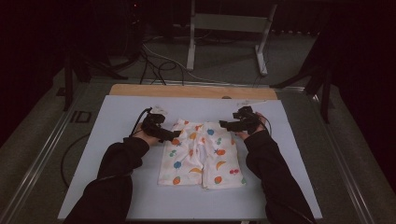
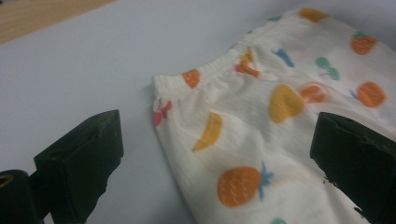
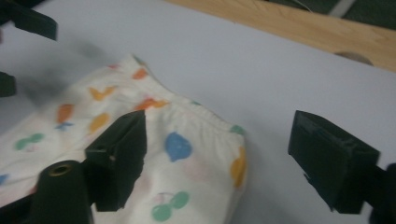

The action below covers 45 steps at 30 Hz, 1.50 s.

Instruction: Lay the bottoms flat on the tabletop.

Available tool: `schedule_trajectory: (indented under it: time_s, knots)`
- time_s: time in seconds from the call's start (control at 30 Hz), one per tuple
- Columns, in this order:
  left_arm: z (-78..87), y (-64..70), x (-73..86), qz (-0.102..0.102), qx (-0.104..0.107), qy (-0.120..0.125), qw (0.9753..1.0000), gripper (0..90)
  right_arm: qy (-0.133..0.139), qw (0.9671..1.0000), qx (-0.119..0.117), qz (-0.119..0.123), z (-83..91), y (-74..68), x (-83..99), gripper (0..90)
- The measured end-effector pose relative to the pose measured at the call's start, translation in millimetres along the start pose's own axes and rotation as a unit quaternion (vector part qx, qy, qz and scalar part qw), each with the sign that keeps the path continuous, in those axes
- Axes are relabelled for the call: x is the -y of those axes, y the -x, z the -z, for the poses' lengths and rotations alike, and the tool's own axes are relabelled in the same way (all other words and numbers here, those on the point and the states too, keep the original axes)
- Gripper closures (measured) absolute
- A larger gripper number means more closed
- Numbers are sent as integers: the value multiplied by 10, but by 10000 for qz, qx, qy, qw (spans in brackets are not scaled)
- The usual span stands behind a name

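A pair of small white shorts [image 1: 201,154] printed with coloured fruit lies flat on the white board [image 1: 116,121], waistband at the far side. My left gripper [image 1: 173,135] hovers at the waistband's left corner [image 2: 161,86], its jaws wide open with the corner between them. My right gripper [image 1: 224,124] is at the waistband's right corner [image 3: 238,133], also open, one jaw over the cloth and the other over bare board. Neither holds anything. The shorts [image 2: 280,121] fill much of the left gripper view, and the shorts [image 3: 140,154] spread under the right gripper's left jaw.
The board rests on a table with a wooden strip [image 1: 191,91] along its far edge. Beyond lie cables [image 1: 154,63] on the floor and a metal stand [image 1: 229,28]. Bare board surrounds the shorts on all sides.
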<state>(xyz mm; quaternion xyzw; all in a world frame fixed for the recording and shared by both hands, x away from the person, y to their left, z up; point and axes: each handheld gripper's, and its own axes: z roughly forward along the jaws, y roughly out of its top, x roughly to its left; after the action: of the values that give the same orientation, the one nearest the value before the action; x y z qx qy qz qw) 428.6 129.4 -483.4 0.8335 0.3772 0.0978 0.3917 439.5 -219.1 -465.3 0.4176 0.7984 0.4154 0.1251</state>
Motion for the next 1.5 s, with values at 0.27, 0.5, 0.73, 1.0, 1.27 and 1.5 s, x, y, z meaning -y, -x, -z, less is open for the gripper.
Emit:
schedule_trajectory:
  time_s: [0.27,0.5,0.73,1.0,1.27,1.5]
  knots:
    - [-290,-199,-133,505,-272,-226,9981,109,-447,9973,199,-546,-352,144,-50,436]
    - [-477,-213,-103,522,-375,-440,9970,297,-1010,9934,434,-327,-584,97,1,485]
    - [-577,-196,-103,465,-392,-512,9968,466,-1198,9894,809,104,-637,38,84,743]
    - [-613,-172,-97,393,-417,-407,9975,822,-1065,9892,1001,68,-617,47,89,888]
    - [-548,-150,-146,286,-428,-297,9982,898,-893,9908,1014,7,-580,68,54,891]
    - [-464,-148,-304,56,-775,-163,9968,899,-710,9912,1116,14,-604,108,-75,891]
